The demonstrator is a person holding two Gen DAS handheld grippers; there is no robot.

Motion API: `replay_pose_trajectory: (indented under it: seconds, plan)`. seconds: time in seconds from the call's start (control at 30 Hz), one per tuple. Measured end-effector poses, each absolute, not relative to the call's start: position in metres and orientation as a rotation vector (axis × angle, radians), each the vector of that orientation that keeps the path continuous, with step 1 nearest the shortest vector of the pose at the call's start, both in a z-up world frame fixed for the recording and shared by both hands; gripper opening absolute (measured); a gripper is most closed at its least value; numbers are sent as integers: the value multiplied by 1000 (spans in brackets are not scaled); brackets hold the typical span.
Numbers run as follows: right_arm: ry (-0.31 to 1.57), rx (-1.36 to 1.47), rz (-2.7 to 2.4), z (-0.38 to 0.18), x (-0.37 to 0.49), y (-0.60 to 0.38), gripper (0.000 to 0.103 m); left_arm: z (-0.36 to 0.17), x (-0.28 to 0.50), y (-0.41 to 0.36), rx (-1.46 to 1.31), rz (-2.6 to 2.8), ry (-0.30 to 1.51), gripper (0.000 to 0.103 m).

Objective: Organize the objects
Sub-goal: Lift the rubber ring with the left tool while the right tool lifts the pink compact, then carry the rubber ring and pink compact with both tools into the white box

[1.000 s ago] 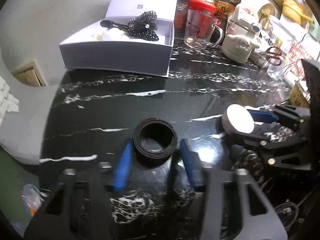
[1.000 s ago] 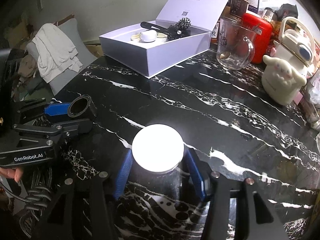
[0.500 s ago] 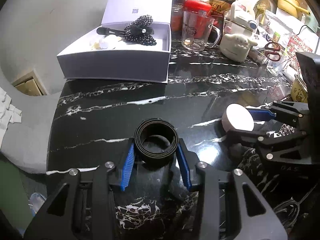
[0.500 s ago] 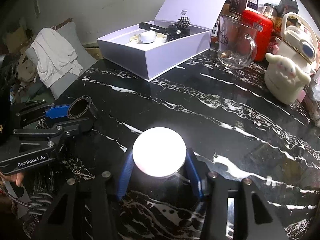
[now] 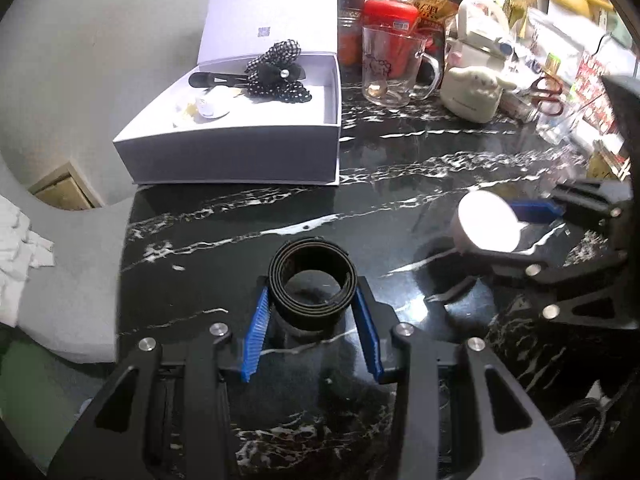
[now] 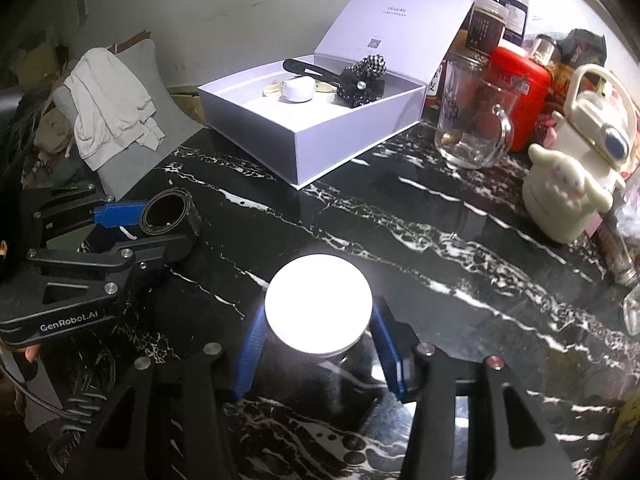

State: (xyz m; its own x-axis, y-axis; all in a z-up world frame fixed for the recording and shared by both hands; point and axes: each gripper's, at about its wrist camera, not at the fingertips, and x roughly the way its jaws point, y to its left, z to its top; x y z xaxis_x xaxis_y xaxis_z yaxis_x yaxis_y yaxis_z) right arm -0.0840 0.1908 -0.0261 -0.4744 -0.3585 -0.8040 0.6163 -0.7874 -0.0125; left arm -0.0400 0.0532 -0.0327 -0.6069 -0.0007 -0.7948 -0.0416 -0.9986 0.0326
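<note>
The left gripper (image 5: 312, 312) had its jaws closed on a coiled black belt (image 5: 313, 286), the blue pads (image 5: 256, 332) pressing the roll from both sides, low over the black marble bench (image 5: 400, 184). The right gripper (image 6: 318, 344) gripped a white-lidded jar (image 6: 319, 302) between its blue pads (image 6: 250, 344); its jaws had just been closing, the jar between them (whether either thing rested on the bench or hung just above it could not be told). In the right wrist view the left gripper (image 6: 168, 220) sat off to the left with the belt (image 6: 170, 214) in it.

Farther back on the bench stood an open white box (image 6: 352, 136) with its lid raised, holding a black bow (image 6: 362, 78), a long black hair clip (image 6: 308, 70) and a small white case (image 6: 297, 90). Right of the box stood a glass mug (image 6: 472, 128), a red container (image 6: 518, 80) behind it, and a cream kettle (image 6: 580, 168) with a cartoon dog figure. A white cloth (image 6: 108, 108) lay over a grey chair beyond the bench's left edge.
</note>
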Motion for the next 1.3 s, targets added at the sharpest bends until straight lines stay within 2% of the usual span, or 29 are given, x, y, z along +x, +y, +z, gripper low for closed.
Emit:
replay_pose_trajectory:
  seconds: [0.13,0.7,1.3]
  plan:
    - [448,1122,-2272,-17,-86,190,52,-27,-43,54,-1377,2776,88,39]
    - [430,1048,-2264,22,-109,181,52,16,-65,51,-1242,2836,64,39]
    - [432,999,-2249,43,-150,166,52,31,-108,39,-1231,2845,18,39]
